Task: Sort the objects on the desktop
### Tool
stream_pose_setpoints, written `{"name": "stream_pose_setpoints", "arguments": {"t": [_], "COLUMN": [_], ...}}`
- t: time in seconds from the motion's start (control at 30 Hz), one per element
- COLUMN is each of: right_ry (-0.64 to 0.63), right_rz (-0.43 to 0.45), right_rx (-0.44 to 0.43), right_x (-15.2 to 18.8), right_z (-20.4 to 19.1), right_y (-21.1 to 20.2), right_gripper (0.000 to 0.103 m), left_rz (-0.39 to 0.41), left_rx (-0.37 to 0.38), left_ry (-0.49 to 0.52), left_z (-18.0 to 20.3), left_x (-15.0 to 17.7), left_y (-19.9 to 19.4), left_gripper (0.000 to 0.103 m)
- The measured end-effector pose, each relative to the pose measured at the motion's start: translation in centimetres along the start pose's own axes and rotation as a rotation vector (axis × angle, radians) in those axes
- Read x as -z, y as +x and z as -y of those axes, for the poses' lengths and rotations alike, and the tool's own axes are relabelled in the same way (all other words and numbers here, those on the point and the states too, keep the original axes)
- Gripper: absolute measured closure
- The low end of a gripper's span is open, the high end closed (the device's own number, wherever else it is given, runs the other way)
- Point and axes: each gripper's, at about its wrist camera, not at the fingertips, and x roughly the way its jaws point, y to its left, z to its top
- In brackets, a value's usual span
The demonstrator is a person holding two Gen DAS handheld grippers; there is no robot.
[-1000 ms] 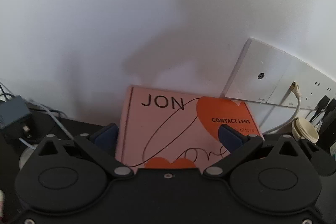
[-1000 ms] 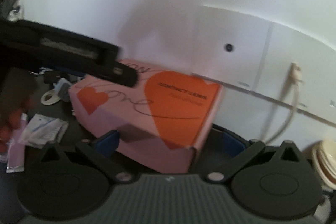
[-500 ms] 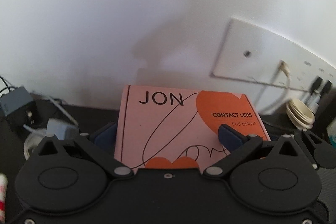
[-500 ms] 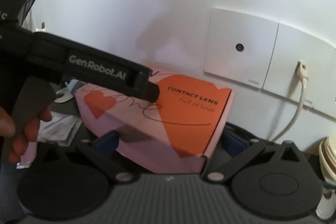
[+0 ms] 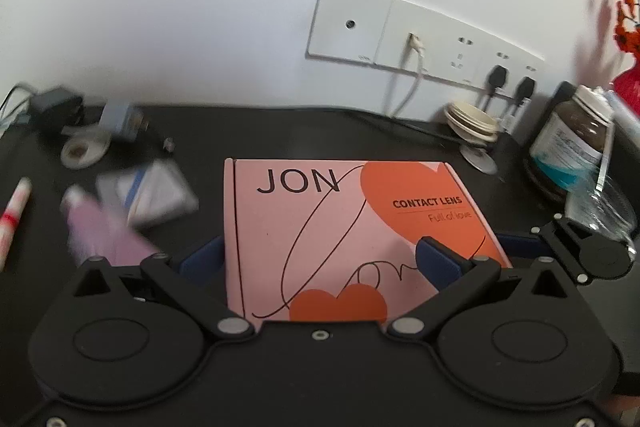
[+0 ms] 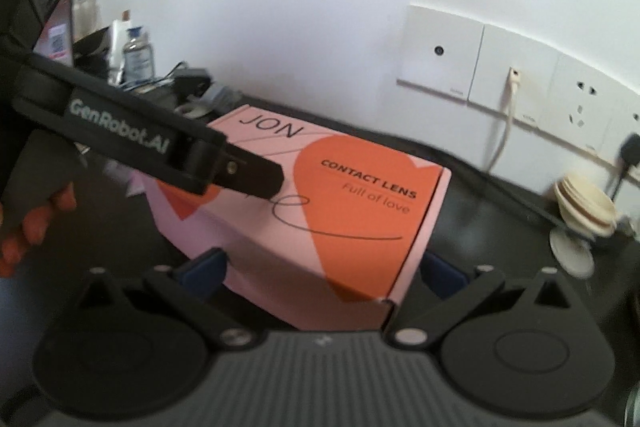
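**Pink box held from two sides on a cluttered black desk**

White wall [image 5: 200, 7] rises behind a black desk [image 5: 320, 131], with a row of wall sockets [image 5: 420, 31] fixed low on it. One pink contact lens box [image 5: 340, 227], printed with orange hearts, sits between the fingers of both tools. The left gripper [image 5: 320, 259] straddles the box's near end, its blue pads at the box's two sides, jaws clamped on it. The right gripper [image 6: 320, 267] has its jaws set against the box's near corner faces, a pad on each side, closed on it as well.

Only the left wrist view shows the desk's left-hand clutter: one red-and-white tube [image 5: 14, 211], one blurred pink packet [image 5: 104, 235], one clear plastic pouch [image 5: 156, 191], one roll of tape [image 5: 84, 149] and one black adapter [image 5: 56, 105]. It alone also shows one brown jar [image 5: 572, 135] and a red vase with orange flowers [image 5: 628, 83] on the right, plus two black plugs [image 5: 512, 83] in the sockets.

Only the right wrist view shows the left tool's black arm crossing the box top, lettered "GenRobot.AI", a person's hand [image 6: 36, 227] gripping it, and one clear bottle [image 6: 138, 55] far back.

Both views share one stack of cream lids [image 5: 472, 121] and one white cable [image 5: 412, 75] hanging from a socket.
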Motion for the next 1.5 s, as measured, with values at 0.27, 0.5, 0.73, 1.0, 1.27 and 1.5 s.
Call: {"name": "stream_pose_setpoints", "arguments": {"t": [0.27, 0.5, 0.73, 1.0, 1.27, 1.5], "right_ry": [-0.043, -0.052, -0.057, -0.013, -0.007, 0.009], "right_rz": [-0.025, -0.032, -0.047, -0.047, -0.02, 0.021], "right_rx": [0.019, 0.089, 0.154, 0.101, 0.075, 0.053], "right_x": [3.9, 5.6, 6.5, 6.1, 5.2, 4.8], "right_z": [-4.3, -5.5, -6.2, -6.2, -5.9, -6.5], "right_y": [-5.6, -8.5, -7.8, -5.2, -6.8, -10.5], "right_gripper": [0.001, 0.001, 0.002, 0.001, 0.01, 0.01], "left_rz": [-0.007, -0.005, -0.012, -0.06, -0.07, -0.072], "left_rx": [0.036, 0.01, 0.07, 0.128, 0.165, 0.18], "left_ry": [-0.108, -0.104, -0.14, -0.167, -0.249, -0.206], "left_z": [-1.2, -3.1, -3.7, -2.5, -3.0, -2.0], "left_x": [3.8, 5.7, 6.1, 5.4, 5.1, 4.7], "left_y": [-4.7, -6.2, -5.1, -3.0, -4.9, -8.1], "left_gripper": [0.001, 0.001, 0.001, 0.0, 0.0, 0.001]}}
